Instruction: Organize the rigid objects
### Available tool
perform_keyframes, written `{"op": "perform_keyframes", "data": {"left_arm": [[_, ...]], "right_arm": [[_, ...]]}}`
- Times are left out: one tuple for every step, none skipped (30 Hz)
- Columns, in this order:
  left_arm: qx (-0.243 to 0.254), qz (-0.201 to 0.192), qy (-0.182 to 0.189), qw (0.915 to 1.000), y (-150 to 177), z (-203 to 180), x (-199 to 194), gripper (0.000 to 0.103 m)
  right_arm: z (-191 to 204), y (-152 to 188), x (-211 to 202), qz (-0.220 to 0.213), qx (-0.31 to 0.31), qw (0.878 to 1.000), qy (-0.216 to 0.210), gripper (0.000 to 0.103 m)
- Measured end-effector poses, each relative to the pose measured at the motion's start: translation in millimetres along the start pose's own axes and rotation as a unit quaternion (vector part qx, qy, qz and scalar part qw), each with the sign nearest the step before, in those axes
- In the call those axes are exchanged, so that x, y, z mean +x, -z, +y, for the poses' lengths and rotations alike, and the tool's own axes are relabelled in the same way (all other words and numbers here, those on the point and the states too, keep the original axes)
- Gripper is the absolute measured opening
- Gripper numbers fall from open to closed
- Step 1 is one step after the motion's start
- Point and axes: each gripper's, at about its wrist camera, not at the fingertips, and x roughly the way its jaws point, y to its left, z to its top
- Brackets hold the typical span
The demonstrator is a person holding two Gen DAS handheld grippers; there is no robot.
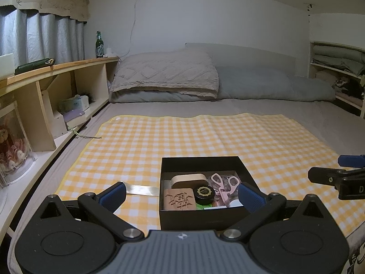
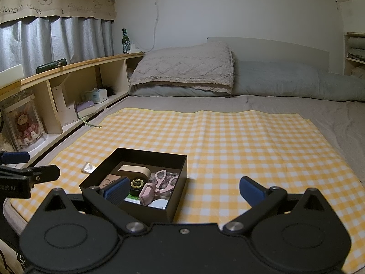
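A black open box [image 1: 200, 217] [image 2: 178, 166] sits on the yellow checked cloth [image 1: 182, 137] [image 2: 228, 137] near the bed's front edge. In it lie a carved wooden block [image 1: 179, 201], a round black tin [image 1: 204, 193] [image 2: 137, 185], a beige oval case [image 1: 188, 180] [image 2: 134, 171], pink scissors [image 1: 222, 183] [image 2: 163, 179] and small items. My left gripper [image 1: 182, 196] is open and empty, just in front of the box. My right gripper [image 2: 182, 190] is open and empty, to the right of the box; its left finger overlaps the box's near corner.
A shiny flat wrapper [image 1: 142, 190] [image 2: 87, 167] lies on the cloth left of the box. Wooden shelves [image 1: 57, 96] run along the left with a green bottle [image 1: 99, 45]. Pillows [image 1: 166, 75] and a folded quilt lie at the head of the bed.
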Motion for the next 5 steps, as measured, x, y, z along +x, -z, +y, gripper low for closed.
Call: {"op": "perform_keyframes", "data": {"left_arm": [[0.0,0.0,0.0,1.0,0.1,0.1,0.0,0.103],[0.001,0.0,0.0,1.0,0.5,0.0,-0.1,0.103],[0.001,0.0,0.0,1.0,0.7,0.3,-0.1,0.103],[0.001,-0.001,0.0,1.0,0.6,0.1,-0.1,0.103],[0.001,0.0,0.0,1.0,0.8,-0.1,0.0,0.103]], "right_arm": [[-0.2,-0.1,0.0,0.0,0.0,1.0,0.0,0.103],[0.0,-0.1,-0.3,-0.001,0.0,1.0,0.0,0.103],[-0.2,-0.2,-0.2,-0.001,0.0,1.0,0.0,0.103],[0.0,-0.1,-0.5,-0.002,0.0,1.0,0.0,0.103],[0.1,-0.1,-0.5,-0.001,0.0,1.0,0.0,0.103]]}}
